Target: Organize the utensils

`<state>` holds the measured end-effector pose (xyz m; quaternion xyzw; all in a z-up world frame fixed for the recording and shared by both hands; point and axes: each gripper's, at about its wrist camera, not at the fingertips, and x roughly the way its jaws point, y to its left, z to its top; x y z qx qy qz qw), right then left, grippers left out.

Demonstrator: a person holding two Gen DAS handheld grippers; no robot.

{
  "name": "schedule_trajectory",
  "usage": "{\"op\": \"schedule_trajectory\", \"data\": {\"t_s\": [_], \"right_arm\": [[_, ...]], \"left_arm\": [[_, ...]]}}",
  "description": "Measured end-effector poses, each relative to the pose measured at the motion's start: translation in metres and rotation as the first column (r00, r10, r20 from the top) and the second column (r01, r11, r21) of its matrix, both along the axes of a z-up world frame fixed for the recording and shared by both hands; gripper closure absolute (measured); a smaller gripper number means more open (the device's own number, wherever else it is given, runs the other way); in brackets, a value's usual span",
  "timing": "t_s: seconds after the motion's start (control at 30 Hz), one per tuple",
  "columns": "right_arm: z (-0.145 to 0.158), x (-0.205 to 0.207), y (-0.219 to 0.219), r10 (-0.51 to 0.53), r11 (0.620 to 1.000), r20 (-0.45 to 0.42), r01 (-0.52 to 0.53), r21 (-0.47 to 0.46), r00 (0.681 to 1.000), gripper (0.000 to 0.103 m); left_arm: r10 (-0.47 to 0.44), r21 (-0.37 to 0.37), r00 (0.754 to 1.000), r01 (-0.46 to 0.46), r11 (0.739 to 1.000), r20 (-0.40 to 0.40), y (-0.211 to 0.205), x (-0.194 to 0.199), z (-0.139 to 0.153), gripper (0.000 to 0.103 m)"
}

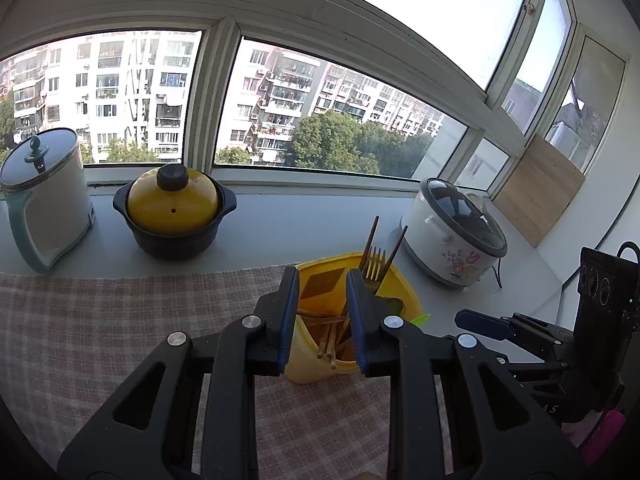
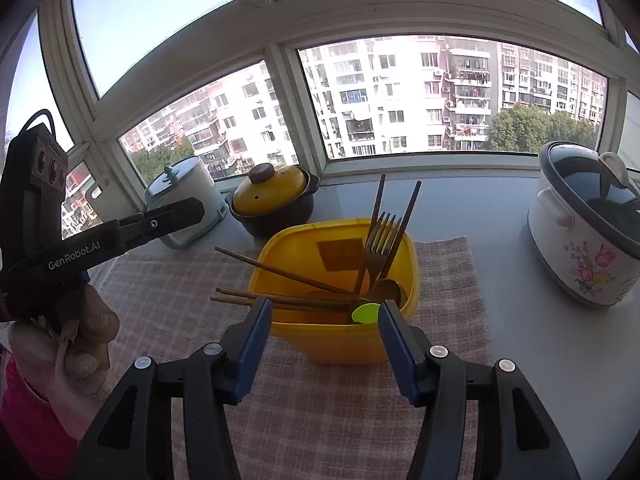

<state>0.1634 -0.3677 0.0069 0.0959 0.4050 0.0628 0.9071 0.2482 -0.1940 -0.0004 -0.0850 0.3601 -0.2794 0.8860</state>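
Observation:
A yellow plastic tub (image 2: 332,336) stands on a checked cloth (image 2: 320,408). In it are several wooden chopsticks (image 2: 288,272), a bronze fork (image 2: 382,236), a bronze spoon (image 2: 386,290) and a green plastic spoon (image 2: 366,314). My left gripper (image 1: 322,280) is open, its jaws on either side of the tub's near left edge (image 1: 316,372), holding nothing. My right gripper (image 2: 326,312) is open and empty, just in front of the tub. The left gripper also shows at the left of the right wrist view (image 2: 176,212).
On the sill behind stand a white kettle (image 1: 44,200), a yellow-lidded clay pot (image 1: 174,210) and a floral rice cooker (image 1: 454,240). A wooden board (image 1: 536,190) leans at the right wall. Windows close off the back.

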Motion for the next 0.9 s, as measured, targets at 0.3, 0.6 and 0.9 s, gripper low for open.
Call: {"op": "schedule_trajectory", "data": {"t_s": [0.3,0.6,0.9], "right_arm": [[0.017,-0.034,0.007,-0.018,0.999,0.046,0.019,-0.038,0.999,0.031],[0.037,-0.067,0.013,-0.021,0.996,0.097,0.030,-0.089,0.995,0.014],[0.049,-0.089,0.011,-0.062,0.991,0.117,0.076,-0.115,0.991,0.010]], "left_arm": [[-0.001,0.012,1.000,0.001,1.000,0.014,0.011,-0.047,0.009,0.062],[0.032,0.058,0.999,-0.034,0.998,0.034,0.017,-0.099,0.013,0.025],[0.078,0.131,0.989,-0.094,0.987,0.123,0.020,-0.141,0.026,0.012]]}}
